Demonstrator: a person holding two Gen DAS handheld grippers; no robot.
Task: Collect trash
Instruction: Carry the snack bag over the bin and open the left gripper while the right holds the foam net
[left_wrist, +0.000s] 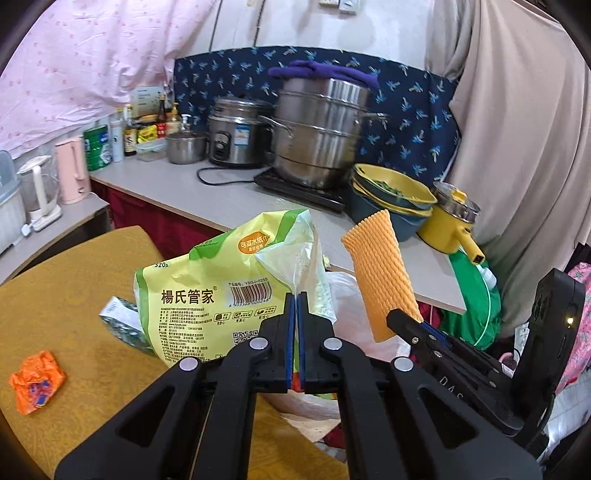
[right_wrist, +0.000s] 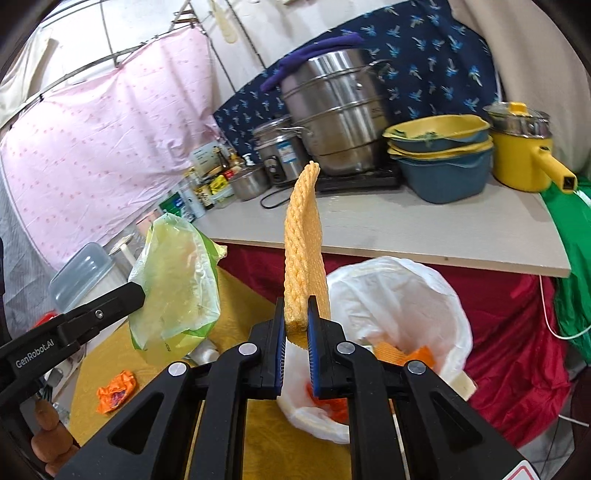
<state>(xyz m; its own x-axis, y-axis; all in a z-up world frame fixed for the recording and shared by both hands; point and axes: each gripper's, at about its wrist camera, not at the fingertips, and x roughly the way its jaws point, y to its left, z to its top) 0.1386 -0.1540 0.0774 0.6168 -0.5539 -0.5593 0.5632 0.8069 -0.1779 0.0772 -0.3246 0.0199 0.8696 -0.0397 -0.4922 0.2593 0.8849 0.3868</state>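
Observation:
My left gripper (left_wrist: 296, 295) is shut on a yellow-green tissue wrapper (left_wrist: 207, 291), held above the yellow table (left_wrist: 74, 295); it also shows in the right wrist view (right_wrist: 173, 280). My right gripper (right_wrist: 296, 306) is shut on an orange foam net sleeve (right_wrist: 304, 236), held upright above the white-lined trash bin (right_wrist: 402, 295). The sleeve also shows in the left wrist view (left_wrist: 380, 273). The bin holds orange scraps (right_wrist: 406, 354). A crumpled orange wrapper (left_wrist: 35, 380) lies on the table, also seen in the right wrist view (right_wrist: 114, 391). A green-white packet (left_wrist: 120, 321) lies behind the tissue wrapper.
A counter (right_wrist: 406, 225) behind the bin carries a steel steamer pot (right_wrist: 332, 110), rice cooker (left_wrist: 236, 136), stacked yellow-blue basins (right_wrist: 443, 155), a yellow pot (right_wrist: 524, 155) and bottles (left_wrist: 147, 125). Red cloth (right_wrist: 498, 332) hangs below it. Kettles (left_wrist: 70, 170) stand at the left.

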